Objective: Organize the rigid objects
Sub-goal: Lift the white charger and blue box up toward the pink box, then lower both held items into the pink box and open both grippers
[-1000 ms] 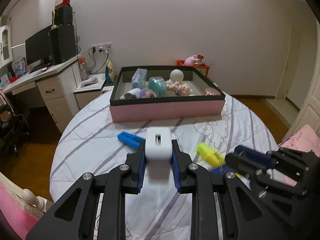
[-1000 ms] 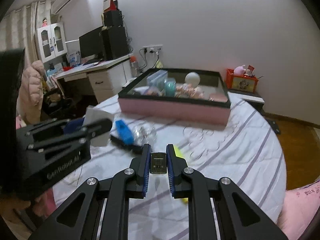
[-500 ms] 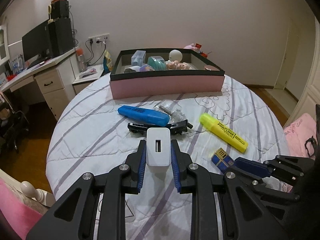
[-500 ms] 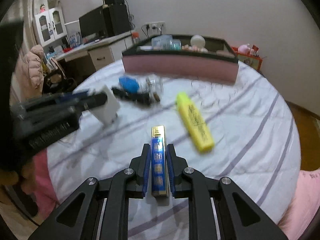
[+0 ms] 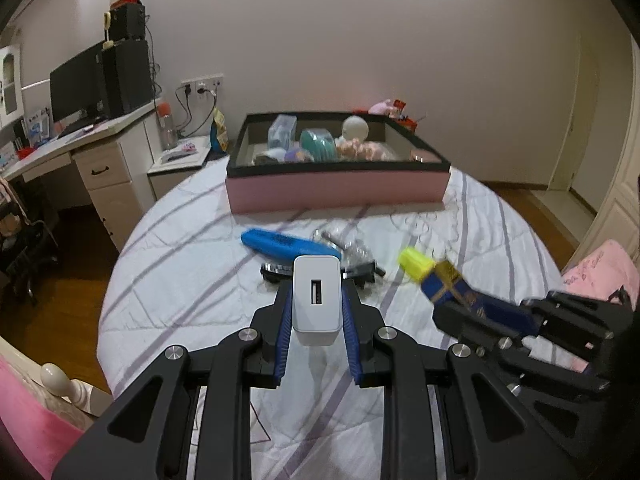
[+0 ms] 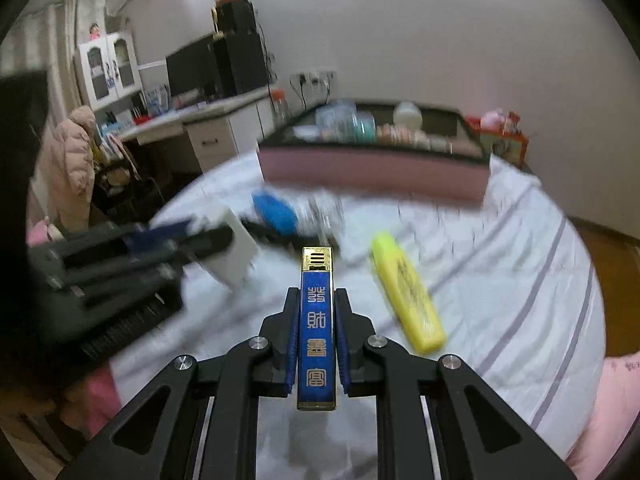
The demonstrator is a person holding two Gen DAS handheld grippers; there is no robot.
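Observation:
My left gripper (image 5: 317, 300) is shut on a white USB charger (image 5: 317, 298), held above the round table. My right gripper (image 6: 317, 304) is shut on a slim blue and gold lighter (image 6: 316, 328), which also shows at the right of the left wrist view as the lighter (image 5: 448, 286). On the cloth lie a yellow highlighter (image 6: 408, 292), a blue highlighter (image 5: 288, 244), a black clip (image 5: 276, 270) and a clear plastic piece (image 5: 352, 246). A pink box with a black rim (image 5: 336, 190) stands at the far side, with several items inside.
The striped white tablecloth (image 5: 192, 272) covers a round table. A white desk (image 5: 100, 160) with a monitor stands to the left, a low side table (image 5: 176, 164) beside it. A red bin (image 6: 504, 140) sits behind the box. Pink fabric (image 5: 600, 264) lies at the right edge.
Both grippers have kept their hold. The right gripper with the lighter has shifted toward the left one and forward. The left view has tilted up slightly, and the box looks nearer.

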